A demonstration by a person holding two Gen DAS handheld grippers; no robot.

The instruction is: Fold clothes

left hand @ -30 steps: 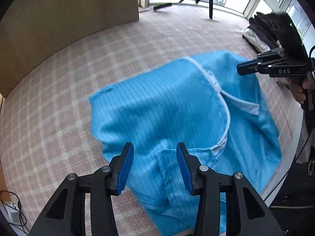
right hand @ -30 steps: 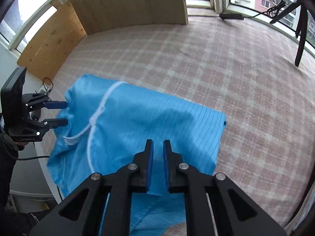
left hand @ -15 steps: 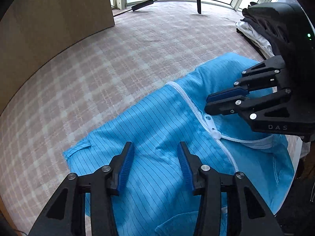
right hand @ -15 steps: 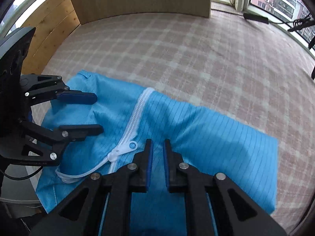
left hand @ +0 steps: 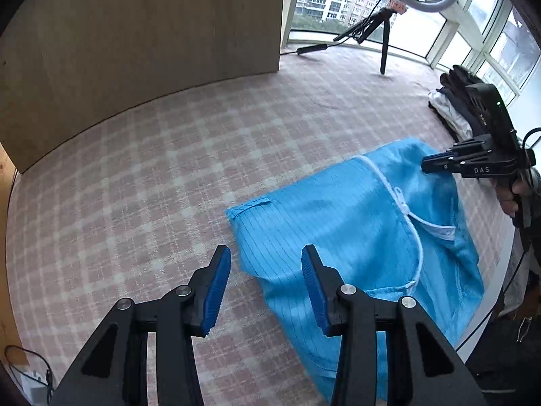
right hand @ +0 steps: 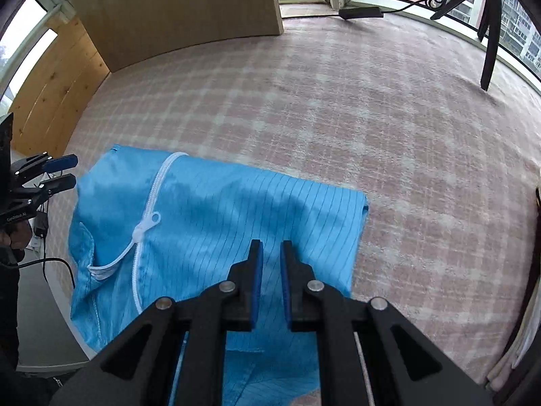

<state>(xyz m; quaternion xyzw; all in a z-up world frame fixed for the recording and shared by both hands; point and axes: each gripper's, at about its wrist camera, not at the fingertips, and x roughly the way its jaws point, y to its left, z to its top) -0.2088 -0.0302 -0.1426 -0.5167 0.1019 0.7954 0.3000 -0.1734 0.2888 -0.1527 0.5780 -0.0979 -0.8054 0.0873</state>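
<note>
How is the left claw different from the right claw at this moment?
The left claw stands open with a wide gap; the right claw is nearly shut, only a narrow slit between its pads. The left claw hangs over the blue garment's edge and the checked cover; the right claw hangs over the garment itself. Both are black with blue pads and hold nothing.
</note>
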